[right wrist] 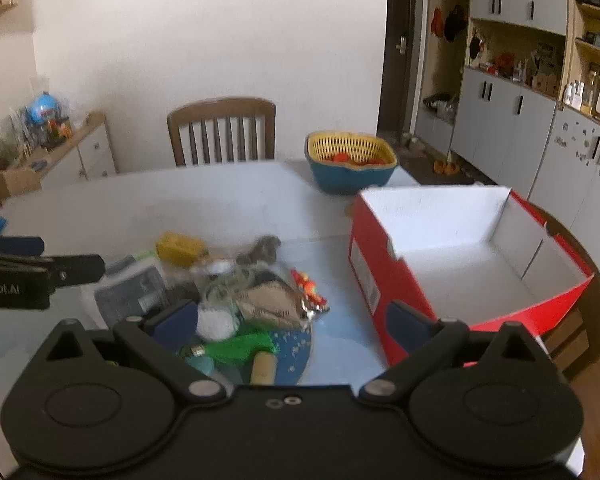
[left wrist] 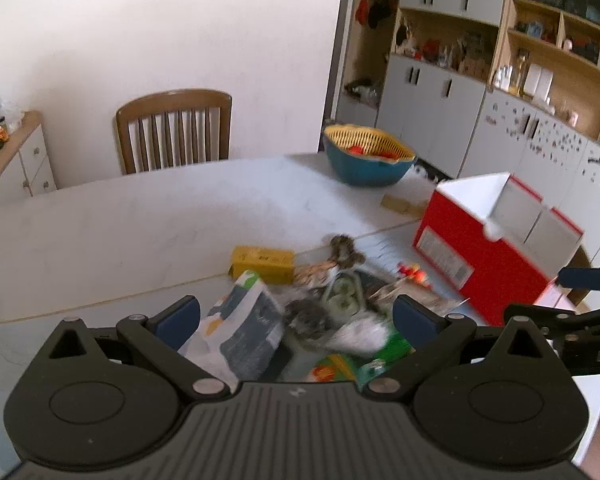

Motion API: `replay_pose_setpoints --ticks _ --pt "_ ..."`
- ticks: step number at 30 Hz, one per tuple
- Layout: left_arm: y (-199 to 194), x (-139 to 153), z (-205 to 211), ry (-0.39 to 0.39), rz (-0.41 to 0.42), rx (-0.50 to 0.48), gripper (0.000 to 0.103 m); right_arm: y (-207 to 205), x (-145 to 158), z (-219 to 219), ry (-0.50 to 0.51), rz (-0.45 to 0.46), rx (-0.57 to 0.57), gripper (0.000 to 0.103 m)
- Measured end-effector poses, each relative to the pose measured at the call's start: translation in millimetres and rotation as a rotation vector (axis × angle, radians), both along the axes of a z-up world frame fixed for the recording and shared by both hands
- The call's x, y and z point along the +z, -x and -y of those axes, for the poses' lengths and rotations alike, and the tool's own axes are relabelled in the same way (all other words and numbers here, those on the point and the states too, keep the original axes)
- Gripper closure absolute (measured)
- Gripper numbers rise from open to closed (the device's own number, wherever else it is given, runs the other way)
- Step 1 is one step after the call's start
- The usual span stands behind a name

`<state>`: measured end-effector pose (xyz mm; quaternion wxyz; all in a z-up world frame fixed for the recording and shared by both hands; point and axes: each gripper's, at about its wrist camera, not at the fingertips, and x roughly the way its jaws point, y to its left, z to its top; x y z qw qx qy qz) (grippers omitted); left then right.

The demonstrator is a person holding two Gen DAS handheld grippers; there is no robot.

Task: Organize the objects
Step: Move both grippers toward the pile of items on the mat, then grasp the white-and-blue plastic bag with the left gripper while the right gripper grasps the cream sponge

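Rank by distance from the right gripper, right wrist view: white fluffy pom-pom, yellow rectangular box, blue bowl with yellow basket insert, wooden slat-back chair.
From the right gripper:
1. White fluffy pom-pom, just inside its left finger.
2. Yellow rectangular box, left, at the pile's far edge.
3. Blue bowl with yellow basket insert, far table edge, slightly right.
4. Wooden slat-back chair, behind the table.

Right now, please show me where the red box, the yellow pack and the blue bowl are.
red box (right wrist: 384,276): right wrist view, its red side wall.
yellow pack (left wrist: 262,263): left wrist view, its front face.
blue bowl (right wrist: 350,180): right wrist view, its outer wall.
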<state>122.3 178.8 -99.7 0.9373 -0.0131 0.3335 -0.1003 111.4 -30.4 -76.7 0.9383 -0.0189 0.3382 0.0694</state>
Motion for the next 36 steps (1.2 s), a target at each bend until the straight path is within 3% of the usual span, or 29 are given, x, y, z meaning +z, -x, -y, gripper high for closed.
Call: replay_pose_setpoints --ticks 12,20,28,36 --pt "-50.8 -60.3 -22.7 -0.104 -0.093 0.025 0.0 -34.0 -67.6 -12.3 0.068 -0.139 0.026 0.015" --pt "-67.9 -84.2 -23.5 -0.119 -0.142 0.03 0.003 -46.3 -94.3 -20.1 0.065 -0.211 0.037 0.027" --pt "-74.8 -92.3 -26.5 -0.096 -0.182 0.019 0.043 -52.6 -104.4 -25.5 0.034 -0.26 0.051 0.046" --pt "-71.2 -89.5 -25.2 -0.115 -0.175 0.015 0.065 -58.4 -108.3 -23.4 -0.009 -0.3 0.026 0.058"
